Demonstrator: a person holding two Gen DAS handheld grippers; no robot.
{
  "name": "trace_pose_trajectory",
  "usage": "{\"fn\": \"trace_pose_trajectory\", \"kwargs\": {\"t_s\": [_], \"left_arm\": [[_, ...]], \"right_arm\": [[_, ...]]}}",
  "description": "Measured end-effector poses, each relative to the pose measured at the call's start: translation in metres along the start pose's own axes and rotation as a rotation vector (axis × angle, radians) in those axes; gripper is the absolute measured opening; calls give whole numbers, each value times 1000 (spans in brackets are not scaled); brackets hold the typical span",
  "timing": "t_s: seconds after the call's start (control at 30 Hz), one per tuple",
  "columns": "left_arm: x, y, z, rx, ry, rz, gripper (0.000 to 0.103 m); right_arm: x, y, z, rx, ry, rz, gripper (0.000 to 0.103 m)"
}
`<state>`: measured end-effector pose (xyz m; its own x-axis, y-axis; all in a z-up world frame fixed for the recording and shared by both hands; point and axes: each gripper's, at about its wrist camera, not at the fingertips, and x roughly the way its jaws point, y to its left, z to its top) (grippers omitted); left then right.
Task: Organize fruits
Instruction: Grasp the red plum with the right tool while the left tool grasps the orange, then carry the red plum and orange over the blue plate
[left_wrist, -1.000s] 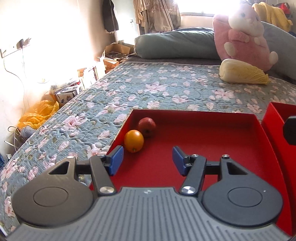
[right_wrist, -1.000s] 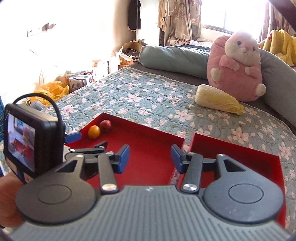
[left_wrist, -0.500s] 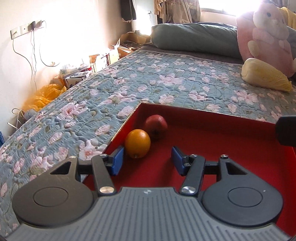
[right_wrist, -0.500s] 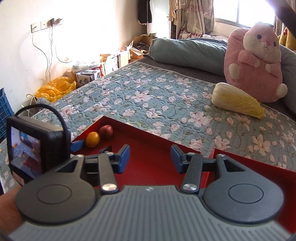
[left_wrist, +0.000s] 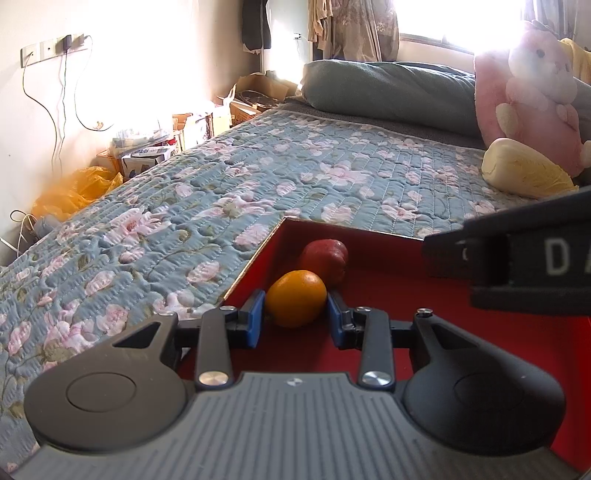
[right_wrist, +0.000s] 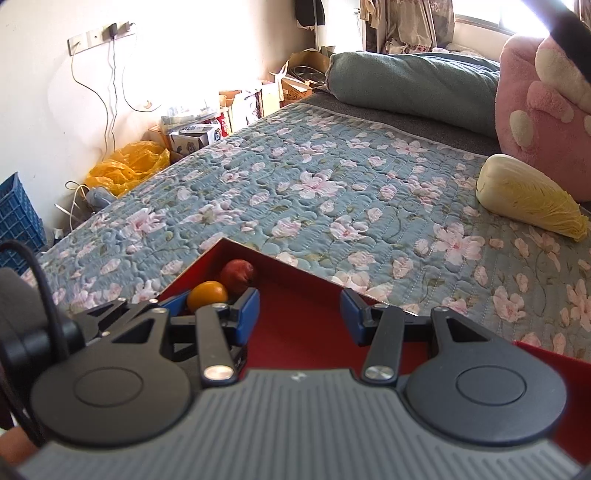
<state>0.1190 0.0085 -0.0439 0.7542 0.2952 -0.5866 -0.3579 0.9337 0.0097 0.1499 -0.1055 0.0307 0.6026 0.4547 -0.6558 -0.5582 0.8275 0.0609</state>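
The left gripper (left_wrist: 295, 317) sits low in the far left corner of a red tray (left_wrist: 388, 354), its two blue pads (left_wrist: 255, 319) closed in on either side of an orange (left_wrist: 295, 298); both pads meet the fruit's sides, so the orange is gripped while it rests on the tray floor. Just behind it, touching it and tucked into the corner against the tray wall, lies a red apple (left_wrist: 325, 258). From the right wrist view the same pair shows: the orange (right_wrist: 207, 294) between the left gripper's pads and the apple (right_wrist: 238, 276) behind it. The right gripper (right_wrist: 300, 315) hangs over the middle of the tray with its jaws wide apart and nothing between them. The tray lies on a flowered quilt (right_wrist: 332, 192). Farther back on the quilt a cabbage (right_wrist: 528, 197) rests beside a pink plush toy (right_wrist: 543, 110), well apart from the tray.
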Motion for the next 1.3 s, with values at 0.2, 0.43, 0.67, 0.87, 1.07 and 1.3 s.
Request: {"fn": "trace_pose_trajectory", "kwargs": {"t_s": [0.2, 0.43, 0.67, 0.87, 1.07, 1.3], "left_arm": [[-10, 2, -7, -17, 4, 21, 41], [-18, 3, -13, -24, 4, 21, 41], [-18, 6, -13, -26, 6, 16, 41], [-18, 8, -10, -24, 4, 4, 41], [-25, 7, -12, 7, -3, -23, 41], [-49, 16, -16, -23, 35, -49, 41]], "right_arm": [[20, 8, 4, 11, 25, 54, 51], [53, 26, 11, -44, 73, 112, 51], [81, 35, 13, -61, 120, 142, 51], [85, 38, 13, -82, 111, 118, 35], [60, 36, 8, -66, 79, 16, 35], [6, 31, -5, -40, 55, -72, 35]]}}
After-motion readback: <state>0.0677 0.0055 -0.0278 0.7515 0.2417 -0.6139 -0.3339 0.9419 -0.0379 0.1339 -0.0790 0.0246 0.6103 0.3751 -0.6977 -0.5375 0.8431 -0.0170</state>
